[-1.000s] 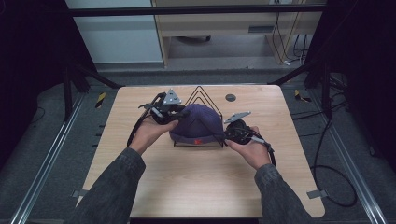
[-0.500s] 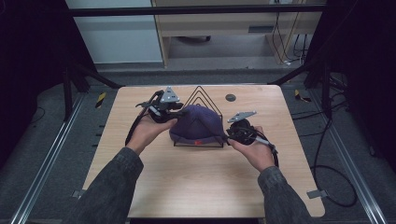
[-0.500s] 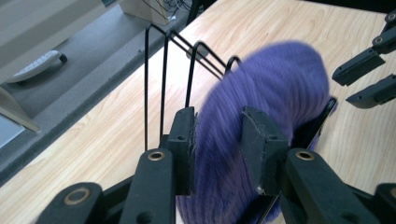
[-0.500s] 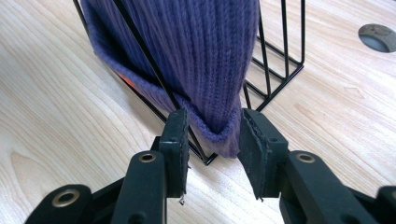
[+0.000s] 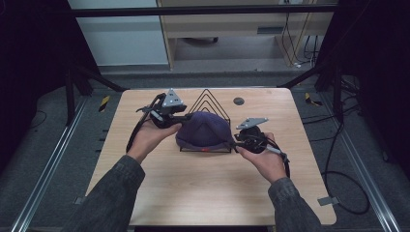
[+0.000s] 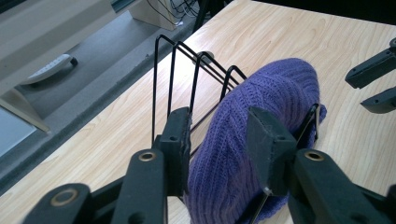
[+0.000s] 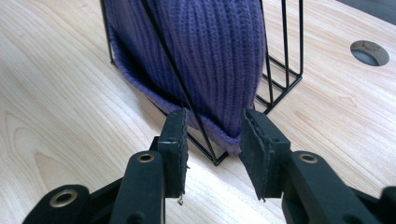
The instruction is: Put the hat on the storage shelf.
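Note:
A purple knit hat (image 5: 203,129) is draped over a black wire rack (image 5: 209,96) in the middle of the table. My left gripper (image 5: 186,118) is at the hat's left end. In the left gripper view its jaws (image 6: 219,135) straddle the hat (image 6: 261,98) and a rack wire (image 6: 161,84); they have just been opening and the pads are not pressing. My right gripper (image 5: 236,140) is at the hat's right end. Its jaws (image 7: 215,135) stand open, with the hat's brim (image 7: 219,126) and a rack wire (image 7: 177,88) at their tips.
The light wooden table (image 5: 193,193) has a round cable hole (image 5: 238,101) behind the rack. Both forearms come in from the near edge. Dark frame posts and cables stand around the table, and a cabinet is beyond it.
My right gripper has lifted a little and drawn slightly away from the hat's right end. The left hand has stayed put. The hat remains on the rack.

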